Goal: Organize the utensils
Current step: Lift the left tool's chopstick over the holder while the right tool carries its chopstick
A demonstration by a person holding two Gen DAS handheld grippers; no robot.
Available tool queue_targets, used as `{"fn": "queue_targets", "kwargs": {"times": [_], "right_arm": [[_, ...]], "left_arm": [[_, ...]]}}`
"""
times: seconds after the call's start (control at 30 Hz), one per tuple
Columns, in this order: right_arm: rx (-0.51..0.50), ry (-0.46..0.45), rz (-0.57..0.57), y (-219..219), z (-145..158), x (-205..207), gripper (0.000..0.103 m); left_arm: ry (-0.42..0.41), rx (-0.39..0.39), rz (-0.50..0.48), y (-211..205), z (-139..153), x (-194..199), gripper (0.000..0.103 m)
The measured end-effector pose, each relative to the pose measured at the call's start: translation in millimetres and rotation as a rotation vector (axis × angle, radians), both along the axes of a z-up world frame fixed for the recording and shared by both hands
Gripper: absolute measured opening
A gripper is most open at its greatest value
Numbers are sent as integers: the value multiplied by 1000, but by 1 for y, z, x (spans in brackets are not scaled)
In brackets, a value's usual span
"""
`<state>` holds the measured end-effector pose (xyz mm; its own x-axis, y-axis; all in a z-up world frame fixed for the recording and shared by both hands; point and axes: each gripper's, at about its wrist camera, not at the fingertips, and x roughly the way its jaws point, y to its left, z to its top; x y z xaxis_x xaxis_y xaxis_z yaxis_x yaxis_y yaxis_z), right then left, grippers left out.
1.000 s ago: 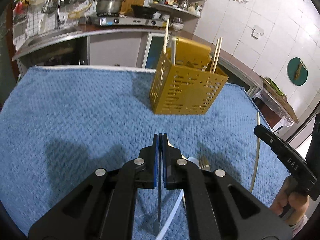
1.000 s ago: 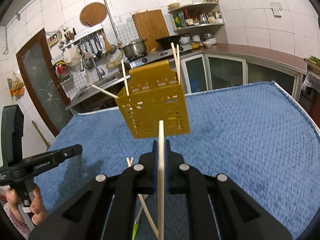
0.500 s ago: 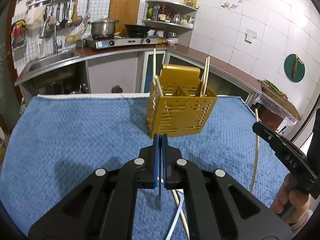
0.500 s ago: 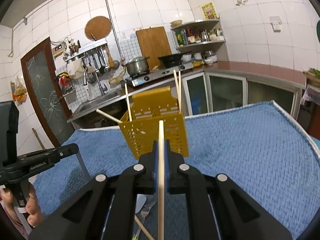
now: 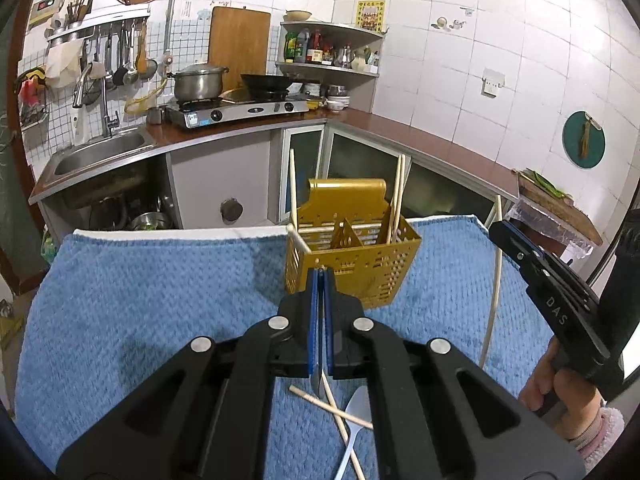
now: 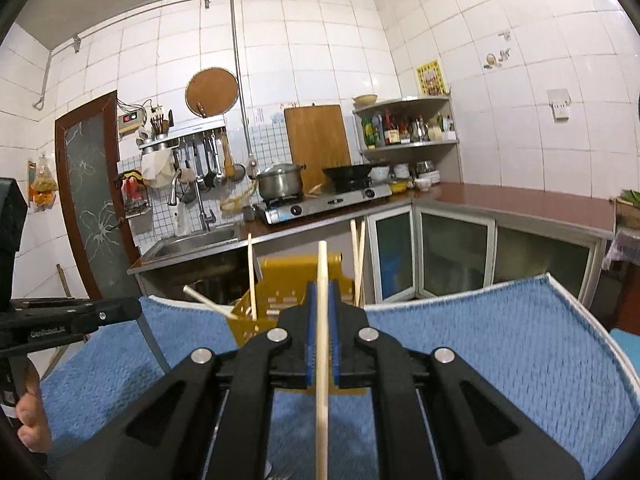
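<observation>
A yellow perforated utensil caddy (image 5: 352,256) stands on the blue towel (image 5: 140,288) and holds several chopsticks. My left gripper (image 5: 320,276) is shut on a thin dark utensil whose end hangs below the jaws (image 5: 319,384), just in front of the caddy. My right gripper (image 6: 322,292) is shut on a wooden chopstick (image 6: 322,340) held upright, close in front of the caddy (image 6: 276,280). In the left wrist view the right gripper (image 5: 520,248) holds the chopstick (image 5: 493,288) to the caddy's right. Two chopsticks (image 5: 332,404) and a white spoon (image 5: 356,412) lie on the towel under the left gripper.
Behind the towel's far edge is a kitchen counter with a sink (image 5: 100,152), a gas stove with a pot (image 5: 200,84) and a wok. Cabinets with glass doors (image 6: 452,252) run along the right. The towel's right edge (image 6: 580,312) is white-trimmed.
Both grippers have risen and tilted up, so the caddy now sits lower and nearer the fingertips. The left gripper's utensil has lifted off the towel; the loose chopsticks and spoon came into view.
</observation>
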<state>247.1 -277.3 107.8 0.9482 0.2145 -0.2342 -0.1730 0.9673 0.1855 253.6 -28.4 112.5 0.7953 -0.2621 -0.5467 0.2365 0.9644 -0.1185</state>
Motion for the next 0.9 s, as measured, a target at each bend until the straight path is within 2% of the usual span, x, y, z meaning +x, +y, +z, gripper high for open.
{"fn": "queue_targets", "kwargs": {"times": [0.27,0.6,0.77,0.9], "right_arm": [[14,-77,-6,-3,29,22,6],[22,-223,-28,3,75,63,6],[72,-267,-51,-3,86,87,6],[94,-290,-63,-2,85,106,6]], "left_arm": [[-10,-10,-9,-5,30,21,2],[-61,-24,-6,-21,75,58,2],[-120,-5,-7,-33,96,71,2],[-129,7,4,-41,95,92,2]]}}
